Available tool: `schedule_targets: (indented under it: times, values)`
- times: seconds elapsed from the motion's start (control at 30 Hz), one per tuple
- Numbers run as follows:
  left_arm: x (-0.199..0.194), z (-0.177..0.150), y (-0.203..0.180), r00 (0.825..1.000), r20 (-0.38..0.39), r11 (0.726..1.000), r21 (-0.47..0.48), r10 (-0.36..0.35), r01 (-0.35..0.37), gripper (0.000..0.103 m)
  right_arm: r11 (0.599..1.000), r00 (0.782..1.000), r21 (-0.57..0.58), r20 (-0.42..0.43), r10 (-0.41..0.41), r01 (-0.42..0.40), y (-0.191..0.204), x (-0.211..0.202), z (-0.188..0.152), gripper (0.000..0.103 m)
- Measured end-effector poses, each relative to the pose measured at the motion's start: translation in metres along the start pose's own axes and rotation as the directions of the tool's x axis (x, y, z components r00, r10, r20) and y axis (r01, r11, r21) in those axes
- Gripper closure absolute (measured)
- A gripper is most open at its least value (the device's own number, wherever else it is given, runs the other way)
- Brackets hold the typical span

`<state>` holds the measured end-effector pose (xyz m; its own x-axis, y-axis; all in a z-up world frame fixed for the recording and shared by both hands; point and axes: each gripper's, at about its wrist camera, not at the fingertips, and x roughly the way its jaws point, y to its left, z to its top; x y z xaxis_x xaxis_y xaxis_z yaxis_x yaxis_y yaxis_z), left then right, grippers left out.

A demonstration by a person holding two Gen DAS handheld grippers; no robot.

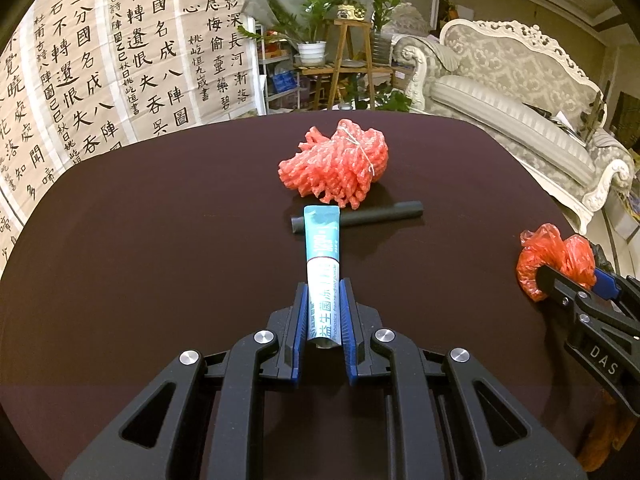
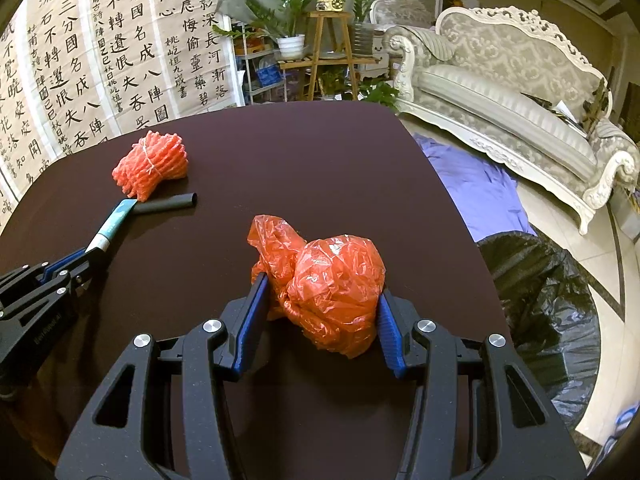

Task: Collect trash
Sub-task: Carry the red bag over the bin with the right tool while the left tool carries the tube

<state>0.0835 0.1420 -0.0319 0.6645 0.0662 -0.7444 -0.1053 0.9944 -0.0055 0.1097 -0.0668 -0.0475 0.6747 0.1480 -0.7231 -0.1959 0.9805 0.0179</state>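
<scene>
Trash lies spread over a dark brown table (image 1: 160,240). The left tool (image 1: 324,292) is clenched on a teal-and-white probiotic powder sachet (image 1: 323,248), gripping its near end between blue pads; the far end of the sachet reaches out over a dark grey tube (image 1: 380,214) that lies flat on the table. Just beyond the tube sits a bundle of orange-red foam fruit netting (image 1: 336,162), tied with a thin white string and touching or nearly touching the tube's far side.

The right tool (image 2: 320,284) grasps a crumpled orange plastic bag (image 2: 332,280), its pads pressed into both sides of the wad, with a loose flap of the bag sticking out to the left above the table. In the left wrist view this bag shows at the right edge of the table, well apart from the sachet.

Beside the table's right edge, on the floor, stands a bin lined with a black trash bag (image 2: 540,280); its mouth is open, and what lies inside cannot be made out. A purple cloth (image 2: 472,184) lies on the floor just beyond it, in front of an ornate pale sofa (image 2: 500,92).
</scene>
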Motion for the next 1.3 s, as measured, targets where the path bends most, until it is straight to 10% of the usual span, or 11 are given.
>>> schedule_targets:
  times: [0.67, 1.3]
  values:
    - [-0.003, -0.005, -0.02, 1.0, 0.015, 1.0, 0.022, -0.02, 0.019, 0.086, 0.999, 0.999, 0.028, 0.024, -0.04, 0.039, -0.022, -0.012, -0.004, 0.055]
    - [-0.018, -0.001, -0.113, 0.985, 0.037, 0.974, 0.16, -0.17, 0.162, 0.086, 0.955, 0.973, 0.22, 0.066, -0.219, 0.2, -0.138, -0.049, -0.027, 0.055]
